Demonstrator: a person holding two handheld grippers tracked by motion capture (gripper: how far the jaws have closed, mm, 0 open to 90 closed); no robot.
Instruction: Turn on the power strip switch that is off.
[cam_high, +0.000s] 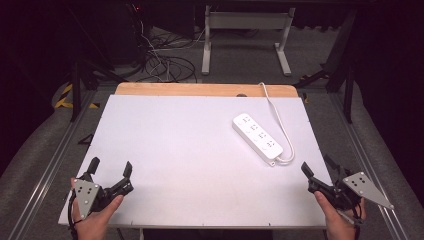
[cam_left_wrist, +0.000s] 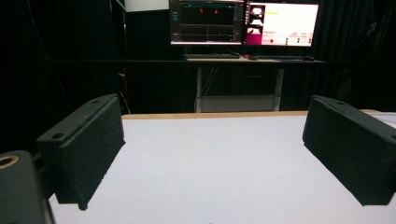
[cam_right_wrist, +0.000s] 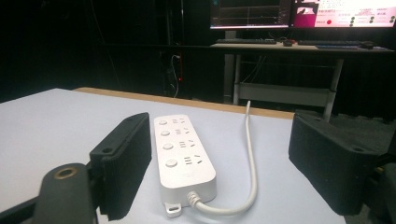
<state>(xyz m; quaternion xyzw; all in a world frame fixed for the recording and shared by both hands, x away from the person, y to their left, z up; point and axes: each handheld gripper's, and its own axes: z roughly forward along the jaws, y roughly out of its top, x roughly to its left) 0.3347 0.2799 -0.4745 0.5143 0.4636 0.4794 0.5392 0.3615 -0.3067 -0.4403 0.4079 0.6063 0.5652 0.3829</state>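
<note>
A: White matte board (cam_high: 190, 155) covering a desk, with a strip of pale wood (cam_high: 200, 89) showing along the far edge. What lies on it?

B: One item: a white plastic oblong power strip (cam_high: 257, 138), lying flat in the right half of the board, set diagonally, nearer the right edge than the middle. Four round buttons and four socket groups run along its top face, seen in the right gripper view (cam_right_wrist: 183, 151).

A: Cable?

B: White cord (cam_high: 280, 125), leaving the near end of the strip, looping back on itself and running up beside the strip to the far edge of the board, then over the wood.

A: Any containers?

B: The power strip is the sole listed item; its sockets hold no plugs.

A: Grippers?

B: Left black two-jaw gripper (cam_high: 111, 167), held in the person's left hand (cam_high: 92, 220) at the near left corner of the board. Jaws spread wide, nothing between them but bare board (cam_left_wrist: 210, 168). Right black two-jaw gripper (cam_high: 317, 167), held in the right hand (cam_high: 337, 220) at the near right corner, jaws likewise spread wide and empty, a grey three-cornered plate (cam_high: 367, 187) on top. It stands near the strip's cable end, not touching it.

A: Background?

B: Two lit monitors (cam_left_wrist: 243, 22) on a far desk.
</note>
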